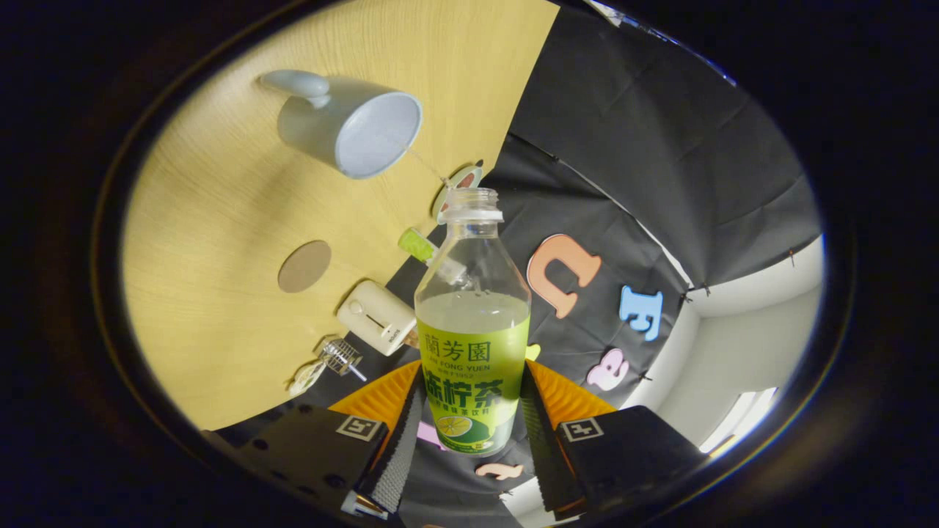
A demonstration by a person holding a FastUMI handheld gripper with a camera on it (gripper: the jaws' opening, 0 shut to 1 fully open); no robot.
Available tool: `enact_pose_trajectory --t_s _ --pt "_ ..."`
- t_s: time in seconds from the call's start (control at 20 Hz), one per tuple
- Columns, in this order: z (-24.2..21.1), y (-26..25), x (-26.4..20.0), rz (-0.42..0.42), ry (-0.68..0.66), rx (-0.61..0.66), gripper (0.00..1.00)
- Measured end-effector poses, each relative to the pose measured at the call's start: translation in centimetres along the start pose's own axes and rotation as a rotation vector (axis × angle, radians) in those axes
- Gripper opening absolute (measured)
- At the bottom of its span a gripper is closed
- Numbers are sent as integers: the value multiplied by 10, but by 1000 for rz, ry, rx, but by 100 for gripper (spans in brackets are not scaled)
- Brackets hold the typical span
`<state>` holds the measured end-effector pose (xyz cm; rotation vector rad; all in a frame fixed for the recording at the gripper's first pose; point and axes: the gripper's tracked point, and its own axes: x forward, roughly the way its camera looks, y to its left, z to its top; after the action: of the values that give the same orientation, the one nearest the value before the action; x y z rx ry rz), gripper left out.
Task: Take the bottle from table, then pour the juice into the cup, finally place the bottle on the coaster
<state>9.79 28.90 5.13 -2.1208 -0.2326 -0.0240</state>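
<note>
My gripper (469, 418) is shut on the juice bottle (473, 323), with one finger on each side of its green label near the base. The bottle is clear plastic with no cap on its mouth, and pale juice fills it to just above the label. It hangs in the air, off the wooden table (220, 191), which looks steeply tilted from here. The pale grey cup (352, 125) with a handle stands on the table well beyond the bottle's mouth and to its left. The round brown coaster (304, 265) lies flat on the table, nearer than the cup and left of the bottle.
A cream-white handheld device (376, 317) and a small wire whisk (337, 357) lie near the table edge close to my left finger. A small green item (417, 244) and a round disc (458, 183) sit at the table edge behind the bottle.
</note>
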Motion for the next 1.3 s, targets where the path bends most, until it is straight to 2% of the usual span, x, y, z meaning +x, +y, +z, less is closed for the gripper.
enact_pose_trajectory --t_s 0.4,0.85,0.95,1.3 --pt "1 -10 0 -20 6 -10 74" --pt "3 -19 1 -58 2 54 74" --pt "0 -19 1 -65 8 101 74" --pt "-16 0 5 19 24 425 74"
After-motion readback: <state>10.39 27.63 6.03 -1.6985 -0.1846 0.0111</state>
